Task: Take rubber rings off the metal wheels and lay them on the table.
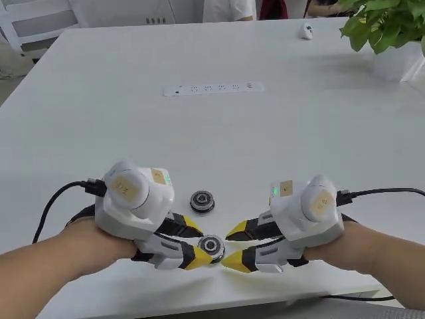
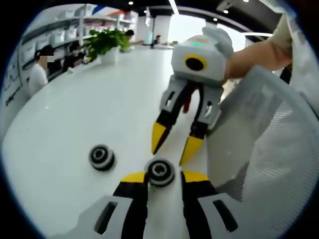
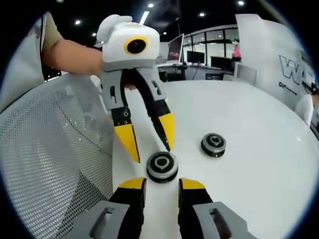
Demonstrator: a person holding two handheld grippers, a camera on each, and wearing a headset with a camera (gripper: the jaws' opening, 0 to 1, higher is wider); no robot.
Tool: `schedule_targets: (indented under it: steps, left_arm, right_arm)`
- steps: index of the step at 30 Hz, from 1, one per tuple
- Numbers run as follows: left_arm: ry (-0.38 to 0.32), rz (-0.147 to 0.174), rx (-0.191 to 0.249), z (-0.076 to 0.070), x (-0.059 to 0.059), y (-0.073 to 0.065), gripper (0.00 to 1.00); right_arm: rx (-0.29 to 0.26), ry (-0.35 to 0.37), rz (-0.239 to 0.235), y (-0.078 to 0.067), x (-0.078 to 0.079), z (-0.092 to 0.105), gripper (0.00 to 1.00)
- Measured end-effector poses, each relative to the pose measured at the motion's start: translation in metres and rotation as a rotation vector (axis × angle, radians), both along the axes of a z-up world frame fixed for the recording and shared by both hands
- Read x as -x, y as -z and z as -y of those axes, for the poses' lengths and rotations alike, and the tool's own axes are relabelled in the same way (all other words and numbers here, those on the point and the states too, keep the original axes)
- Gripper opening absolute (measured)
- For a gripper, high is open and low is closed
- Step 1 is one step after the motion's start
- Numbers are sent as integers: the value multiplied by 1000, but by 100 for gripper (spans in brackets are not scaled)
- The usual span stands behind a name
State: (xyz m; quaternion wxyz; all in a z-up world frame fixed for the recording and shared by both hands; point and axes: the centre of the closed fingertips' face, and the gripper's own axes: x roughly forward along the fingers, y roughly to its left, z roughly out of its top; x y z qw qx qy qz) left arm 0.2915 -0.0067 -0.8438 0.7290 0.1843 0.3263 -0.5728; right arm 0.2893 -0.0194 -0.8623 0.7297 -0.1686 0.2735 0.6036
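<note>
My left hand-held gripper (image 1: 198,244) and right hand-held gripper (image 1: 228,248) stand spread at the near wheel (image 1: 211,246); next I must pinch its rubber ring (image 3: 151,168).

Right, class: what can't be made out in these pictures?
- Head view: yellow jaw tips cover the edges of the near wheel, so whether the left gripper grips it is unclear.
- Head view: plant, cut off by the frame edge.
- Head view: small white object at the far edge, too small to identify.

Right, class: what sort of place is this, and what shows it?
Probably an open-plan office: a large white table with a white power strip, dark computer monitors, and a green potted plant.
</note>
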Motion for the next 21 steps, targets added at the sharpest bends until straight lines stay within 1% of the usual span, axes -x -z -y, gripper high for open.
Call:
schedule_targets:
  steps: [4, 8, 13, 16, 17, 19, 21]
  left_arm:
    - [-5, -9, 2, 3, 1, 2, 24]
    - [-11, 14, -17, 2, -3, 5, 22]
    - [-9, 23, -11, 6, -3, 5, 20]
    - [-8, 39, -14, 7, -4, 6, 19]
    - [-9, 55, -20, 7, -6, 7, 17]
    - [-6, 76, -31, 6, -7, 7, 14]
    - [4, 91, -36, 7, -7, 8, 14]
  right_arm:
    - [0, -1, -3, 1, 1, 0, 23]
    - [-1, -1, -5, 1, 1, 0, 23]
    - [-2, -2, -6, 2, 1, 0, 23]
    - [-1, 1, -4, 2, 0, 0, 23]
    - [-3, 2, -3, 2, 0, 0, 23]
    - [-7, 4, -4, 1, 0, 0, 22]
    - [-6, 3, -3, 2, -1, 0, 22]
